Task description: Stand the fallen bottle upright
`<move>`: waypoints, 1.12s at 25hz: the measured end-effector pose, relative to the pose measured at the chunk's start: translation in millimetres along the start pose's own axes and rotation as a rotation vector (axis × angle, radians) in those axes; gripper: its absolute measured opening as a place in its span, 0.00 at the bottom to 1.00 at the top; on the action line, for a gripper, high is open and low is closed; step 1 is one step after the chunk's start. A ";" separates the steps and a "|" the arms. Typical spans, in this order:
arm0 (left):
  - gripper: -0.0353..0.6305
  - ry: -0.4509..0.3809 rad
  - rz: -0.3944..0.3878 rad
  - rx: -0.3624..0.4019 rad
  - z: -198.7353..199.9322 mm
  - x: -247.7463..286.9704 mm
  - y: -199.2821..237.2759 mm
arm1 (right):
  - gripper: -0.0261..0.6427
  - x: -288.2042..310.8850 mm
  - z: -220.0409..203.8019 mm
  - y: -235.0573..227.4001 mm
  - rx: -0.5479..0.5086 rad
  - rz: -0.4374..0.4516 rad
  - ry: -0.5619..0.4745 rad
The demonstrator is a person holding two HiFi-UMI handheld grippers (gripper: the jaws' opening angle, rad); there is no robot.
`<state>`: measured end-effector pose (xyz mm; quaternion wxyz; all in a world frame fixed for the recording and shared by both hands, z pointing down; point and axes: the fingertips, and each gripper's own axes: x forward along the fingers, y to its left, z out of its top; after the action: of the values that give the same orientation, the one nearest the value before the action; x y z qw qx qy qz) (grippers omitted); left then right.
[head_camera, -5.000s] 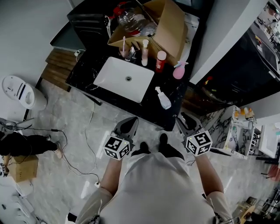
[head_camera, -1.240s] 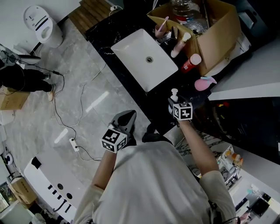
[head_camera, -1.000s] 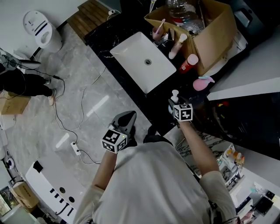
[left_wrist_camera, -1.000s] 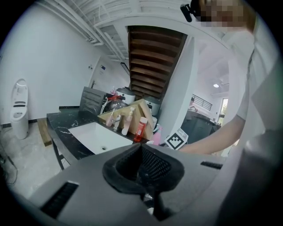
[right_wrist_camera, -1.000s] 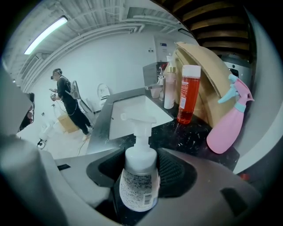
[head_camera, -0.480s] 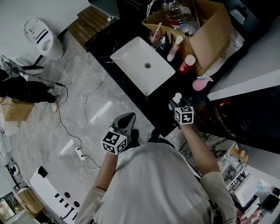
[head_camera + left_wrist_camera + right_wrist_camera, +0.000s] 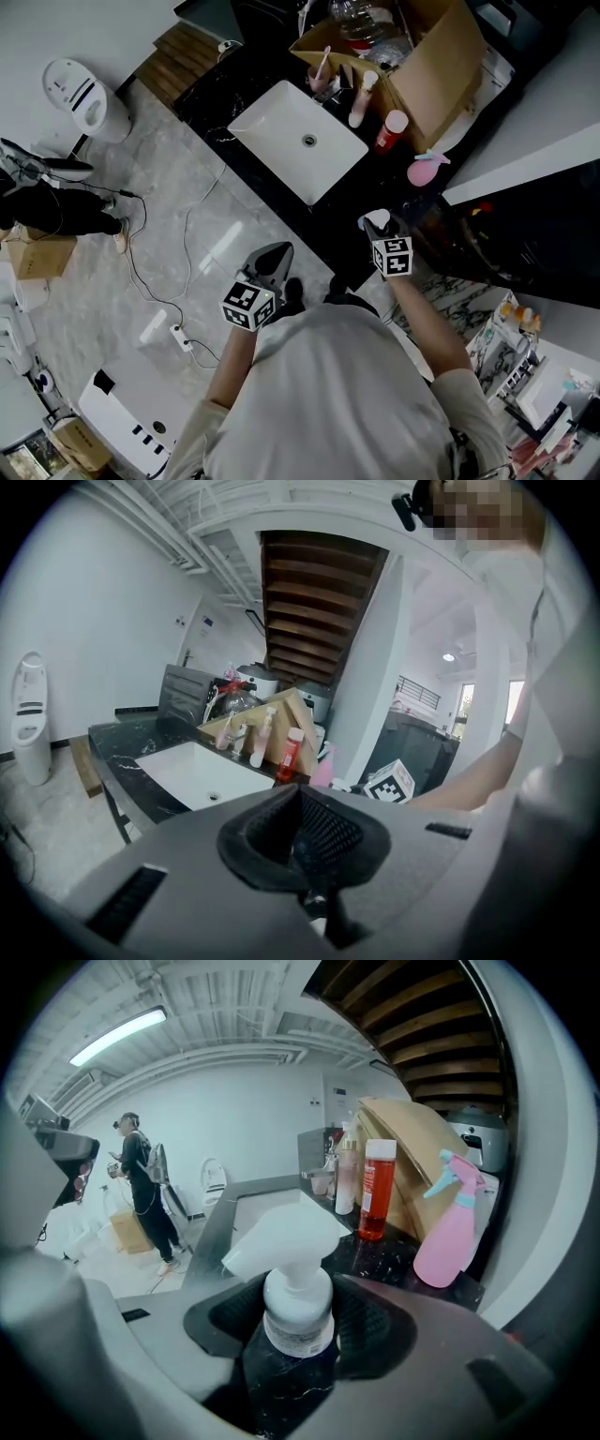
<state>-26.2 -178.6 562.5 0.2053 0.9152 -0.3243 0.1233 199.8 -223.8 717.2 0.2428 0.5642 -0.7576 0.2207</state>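
Observation:
A clear pump bottle (image 7: 298, 1309) with a white pump head stands roughly upright between the jaws of my right gripper (image 7: 300, 1324), whose pads press on its sides. In the head view the bottle (image 7: 376, 221) shows just beyond the right gripper (image 7: 381, 232), over the front right part of the black counter (image 7: 212, 105). My left gripper (image 7: 273, 258) hangs over the floor in front of the counter, away from the bottle. Its jaws (image 7: 302, 834) are shut with nothing between them.
A white sink (image 7: 298, 150) is set in the counter. Behind it stand a cardboard box (image 7: 433, 67), a red bottle (image 7: 389, 130) and a pink spray bottle (image 7: 422, 169). Cables run over the floor (image 7: 187, 234). A person (image 7: 142, 1185) stands far off.
The bottle lay on its side on the counter five seconds ago; now it is in the right gripper, which has risen slightly and tilted it upright. The left gripper has stayed put.

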 end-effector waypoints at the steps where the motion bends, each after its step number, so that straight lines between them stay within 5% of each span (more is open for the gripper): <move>1: 0.06 0.003 -0.004 0.000 -0.5 1.0 -1.1 | 0.40 -0.7 -0.9 0.0 0.001 -0.003 -0.002; 28: 0.06 0.007 -0.103 0.023 1.2 5.6 -15.4 | 0.49 -29.6 10.8 12.5 0.010 0.019 -0.008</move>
<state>-11.9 -171.3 558.8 0.2017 0.9326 -0.2744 0.1193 193.7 -204.9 689.7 0.2351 0.5589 -0.7629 0.2245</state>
